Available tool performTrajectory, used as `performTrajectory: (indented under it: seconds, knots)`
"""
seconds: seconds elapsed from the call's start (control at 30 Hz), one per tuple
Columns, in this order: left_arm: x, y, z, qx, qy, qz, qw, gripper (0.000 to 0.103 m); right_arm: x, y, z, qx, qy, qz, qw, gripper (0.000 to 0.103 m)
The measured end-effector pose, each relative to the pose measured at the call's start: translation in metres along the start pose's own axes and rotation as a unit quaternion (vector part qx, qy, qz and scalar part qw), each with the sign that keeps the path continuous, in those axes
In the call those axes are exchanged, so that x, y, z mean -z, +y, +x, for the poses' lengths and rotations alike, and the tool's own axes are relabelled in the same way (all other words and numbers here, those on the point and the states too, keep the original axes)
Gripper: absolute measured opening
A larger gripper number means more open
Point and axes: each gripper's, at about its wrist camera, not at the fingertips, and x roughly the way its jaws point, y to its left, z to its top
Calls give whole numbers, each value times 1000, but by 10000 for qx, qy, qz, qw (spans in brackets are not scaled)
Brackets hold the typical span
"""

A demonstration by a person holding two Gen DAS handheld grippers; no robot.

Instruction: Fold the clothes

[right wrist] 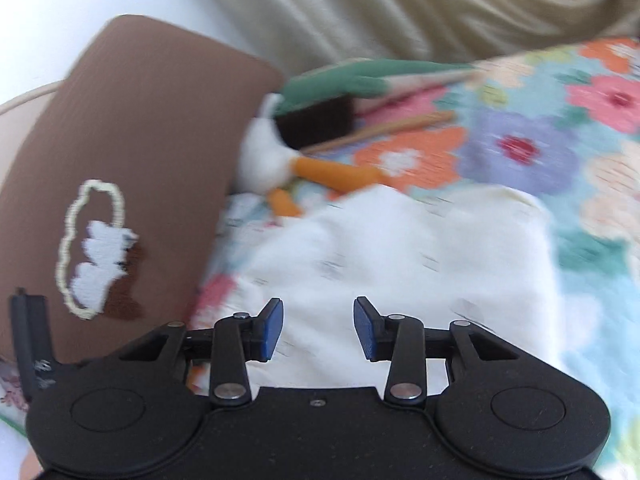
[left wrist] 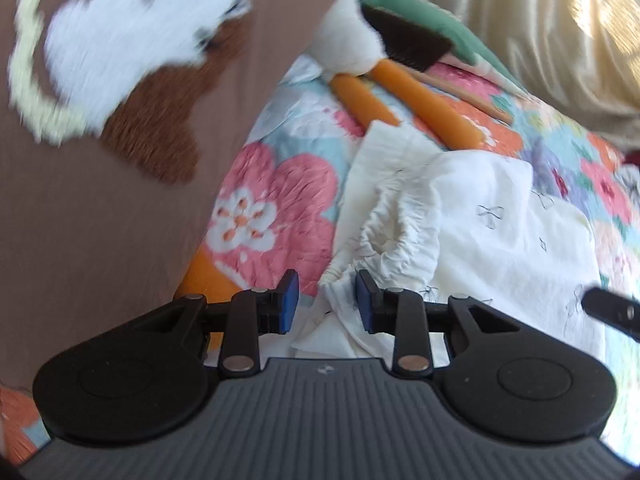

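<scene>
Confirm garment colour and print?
White garment with small dark bow prints; clearest in the left wrist view.

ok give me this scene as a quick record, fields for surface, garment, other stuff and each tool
surface: floral bedspread
garment: white garment with small bow prints, crumpled on the bedspread, elastic waistband bunched near the left tool
other things: brown pillow with a stitched cloud design; stuffed toy with orange legs; cream curtain behind
left tool: jaws apart, a fold of the garment between them, pads not clearly pressing
right tool: jaws apart above the garment, gripping nothing
fold status: not yet folded
</scene>
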Motion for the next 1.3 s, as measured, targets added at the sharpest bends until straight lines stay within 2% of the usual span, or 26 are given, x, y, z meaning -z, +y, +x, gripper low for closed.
performTrajectory:
  seconds: [0.07,0.13,0.2,0.27,0.3,0.33,0.37,0.43,0.47,0.5,0.6,0.67,0.7,0.8,0.9,1.0,1.03,1.07,1.1,1.13,1.17,1.23,1.3]
  knots:
    - [-1,-1,-9,321,-141,-13,9994,31,9,-8,-13,266,12,4,9996,44]
    - [-2,-1,-20,795,-343,-105,9962,43,22,-14,-17,577,188,-86,9981,44]
    - [0,-8,-30,1385,-541,-73,9889,46,36,-19,-21,795,393,-131,9960,44]
    - [3,-23,-30,1532,-484,149,9869,59,49,-25,-25,836,608,-80,9946,44]
    - [8,-33,-19,1077,-280,480,9926,72,56,-28,-28,857,715,-54,9937,44]
    - [13,-44,-8,597,-68,818,9948,76,60,-31,-31,824,742,13,9938,45]
    - [18,-54,3,113,144,1153,9932,76,63,-35,-34,770,740,95,9942,45]
    - [29,-66,27,-778,580,1641,9817,76,66,-41,-40,684,732,246,9947,45]
    - [31,-63,34,-864,719,1633,9802,77,66,-42,-43,658,726,309,9947,45]
    - [29,-56,35,-707,824,1410,9840,76,64,-43,-47,646,703,347,9948,45]
    - [22,-24,13,-295,672,563,9957,76,61,-39,-60,725,529,285,9956,50]
    - [19,-17,-2,-105,322,419,9985,76,63,-42,-66,833,416,272,9953,62]
    - [18,-16,-9,41,154,388,9991,76,63,-44,-69,886,358,271,9950,62]
    - [18,-18,-28,624,-267,233,9974,76,71,-66,-68,897,226,1047,9902,63]
    - [20,-34,-35,1294,-433,367,9900,77,87,-82,-52,730,261,1857,9795,64]
    - [26,-63,-21,1666,-5,750,9832,77,100,-78,-42,236,-109,2016,9791,65]
    - [30,-72,-14,1735,183,905,9805,77,102,-77,-39,145,-149,2010,9794,57]
    - [33,-81,-7,1801,371,1061,9772,77,103,-75,-37,84,-183,1996,9797,39]
    - [39,-88,-6,1754,415,1353,9743,77,104,-74,-36,107,-231,1972,9800,30]
    - [45,-96,-6,1700,451,1649,9705,77,104,-75,-37,73,-295,2010,9791,21]
    - [50,-104,-6,1644,488,1944,9658,77,104,-77,-39,5,-364,2073,9776,18]
    - [67,-130,-11,1286,292,2933,9469,77,100,-78,-48,-123,-507,2186,9744,15]
    - [82,-148,-24,1359,50,3517,9262,77,92,-73,-59,35,-642,1981,9781,14]
